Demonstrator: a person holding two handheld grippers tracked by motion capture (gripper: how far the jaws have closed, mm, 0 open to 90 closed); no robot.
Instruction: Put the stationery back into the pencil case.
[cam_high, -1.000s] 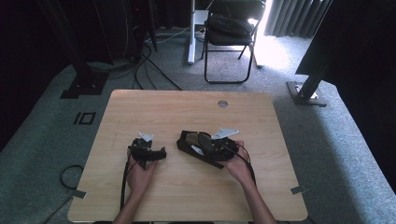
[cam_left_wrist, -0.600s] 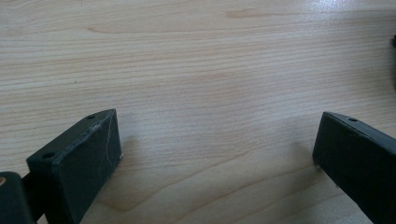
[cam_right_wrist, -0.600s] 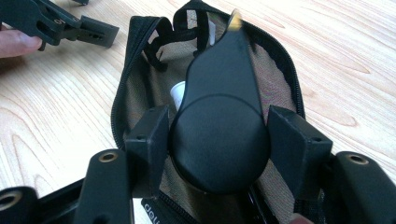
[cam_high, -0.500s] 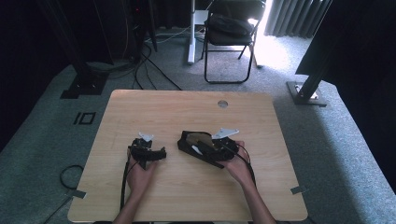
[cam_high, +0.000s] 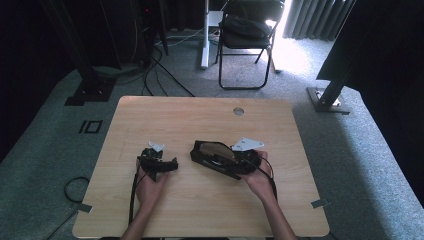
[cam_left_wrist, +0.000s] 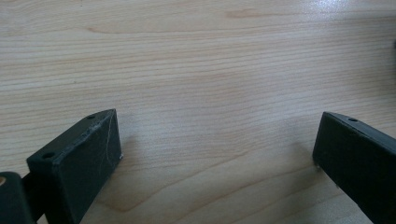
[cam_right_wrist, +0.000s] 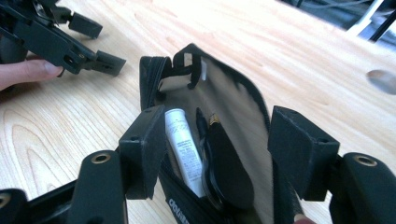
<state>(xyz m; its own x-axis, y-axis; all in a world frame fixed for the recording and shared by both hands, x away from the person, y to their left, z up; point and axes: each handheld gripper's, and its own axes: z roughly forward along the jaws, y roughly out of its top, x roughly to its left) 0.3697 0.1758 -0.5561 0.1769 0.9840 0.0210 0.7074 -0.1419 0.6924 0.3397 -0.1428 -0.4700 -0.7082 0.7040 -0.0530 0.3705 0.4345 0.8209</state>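
**Open pouch held under the right gripper, little moved in the last second**

The black fabric zip pouch with a tan lining (cam_high: 216, 156) is seen lying open on the pale wooden table (cam_high: 200, 115), right of centre and near the person's edge. Compared with the high views from a second and half a second ago, almost nothing has been shifted: the pouch and both hands are found in the same places. By that evidence the work is judged to be paused at the pouch mouth rather than advanced, with the contents not yet taken out.

The right gripper (cam_right_wrist: 212, 140) is held over the pouch's near end with its jaws spread wide, one to each side of the opening, and nothing is gripped between them. The left gripper (cam_high: 159, 164) is rested on the table well apart from the pouch, also wide open; bare wood grain is seen between its jaws in the left gripper view.

What is inside is given by the right gripper view alone: a white cylindrical tube with small print (cam_right_wrist: 183, 148) and a dark flat oval item (cam_right_wrist: 226, 165) beside it, whose nature cannot be told. From the high view the interior is read as little more than a tan patch.
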